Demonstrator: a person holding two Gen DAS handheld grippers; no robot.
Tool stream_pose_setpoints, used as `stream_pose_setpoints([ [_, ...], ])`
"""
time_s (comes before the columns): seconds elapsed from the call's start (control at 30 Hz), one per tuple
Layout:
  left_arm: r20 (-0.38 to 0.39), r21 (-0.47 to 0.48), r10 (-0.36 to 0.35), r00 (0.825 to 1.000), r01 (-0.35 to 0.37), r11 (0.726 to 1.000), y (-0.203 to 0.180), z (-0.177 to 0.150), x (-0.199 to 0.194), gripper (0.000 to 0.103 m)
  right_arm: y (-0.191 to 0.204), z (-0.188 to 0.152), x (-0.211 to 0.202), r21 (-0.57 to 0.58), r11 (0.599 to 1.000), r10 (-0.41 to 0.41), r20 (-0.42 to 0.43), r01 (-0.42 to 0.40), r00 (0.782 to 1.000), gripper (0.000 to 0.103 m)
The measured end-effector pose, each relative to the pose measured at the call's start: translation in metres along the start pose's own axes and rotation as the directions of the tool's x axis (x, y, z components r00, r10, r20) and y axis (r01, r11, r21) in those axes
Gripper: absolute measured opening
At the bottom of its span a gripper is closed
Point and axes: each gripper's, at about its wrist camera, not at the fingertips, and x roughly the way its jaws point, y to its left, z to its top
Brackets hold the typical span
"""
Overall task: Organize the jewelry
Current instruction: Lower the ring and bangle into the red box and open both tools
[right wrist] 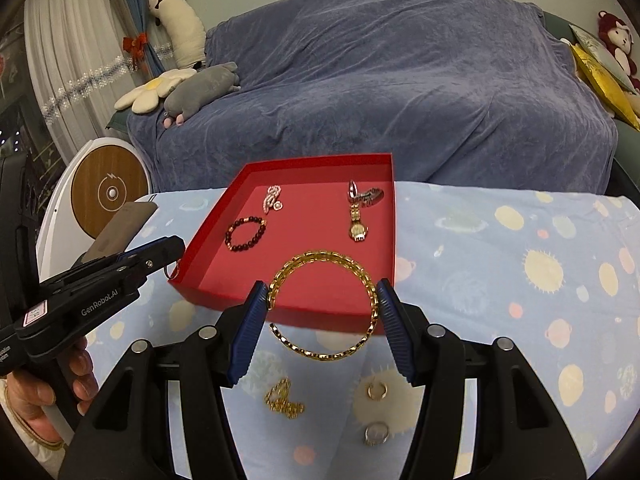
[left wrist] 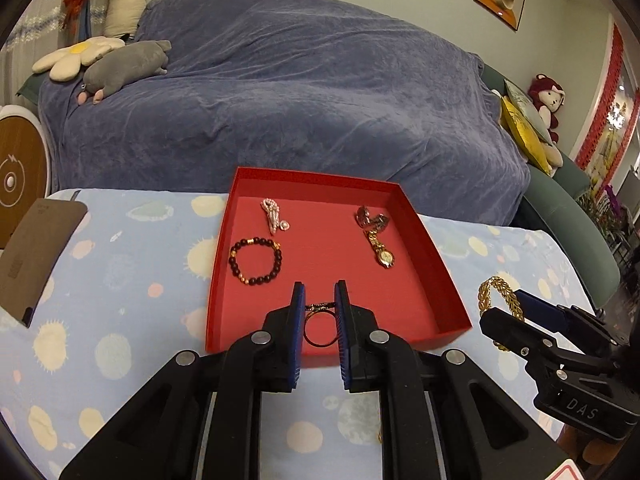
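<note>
Sorting jewelry into a red tray (left wrist: 436, 276) is roughly half finished, judging by the pieces lying in it against those outside it. The tray is sitting at the centre of both views on a table under a pale blue spotted cloth (right wrist: 520, 264).

Contents of the tray, largest to smallest: a dark bead bracelet (left wrist: 255, 261) is lying at left centre; a gold wristwatch (left wrist: 382, 251) is lying at right centre; a silver clip-like piece (left wrist: 372, 216), too small to identify, is touching the watch strap's far end; a small pearl piece (left wrist: 274, 214) is lying above the bead bracelet.

Two pieces are in transit. The right gripper (right wrist: 322, 300) is clamping a gold chain bangle (right wrist: 324, 306) between its blue pads, the loop hanging over the tray's near rim at lower centre of the right view. The left gripper (left wrist: 320, 320) is pinching a ring (left wrist: 319, 330) at its top, jaws narrowly apart, over the tray's near edge.

Still waiting on the cloth, at the bottom of the right view: a gold chain (right wrist: 284, 400) in a heap, a silver ring (right wrist: 377, 433), and a small gold ring (right wrist: 377, 391).
</note>
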Motion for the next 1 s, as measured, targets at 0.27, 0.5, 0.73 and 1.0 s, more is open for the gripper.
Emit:
stream_pose_setpoints([
  [0.27,-0.03,0.015,0.039,0.999,-0.039,0.999,0.01,0.011,0.057,0.013,-0.005,0.006,0.075,-0.013,1.0,-0.028,-0.081,0.027,0.996,0.054],
  [0.5,-0.074,0.001,0.089,0.993,-0.089,0.996,0.022,0.003,0.084,0.014,-0.011,0.004,0.102,-0.02,0.999,-0.035,-0.108,0.033,0.994,0.055],
  [0.73,-0.023,-0.024,0.117,0.993,-0.118,0.993,0.036,0.014,0.062,0.033,-0.019,0.015,0.063,0.011,1.0,-0.021,-0.02,0.022,1.0,0.062],
  [1.0,0.051,-0.074,0.106,0.993,-0.102,0.992,0.048,0.016,-0.022,0.054,-0.027,0.002,-0.025,0.043,0.999,-0.031,0.04,0.029,0.999,0.068],
])
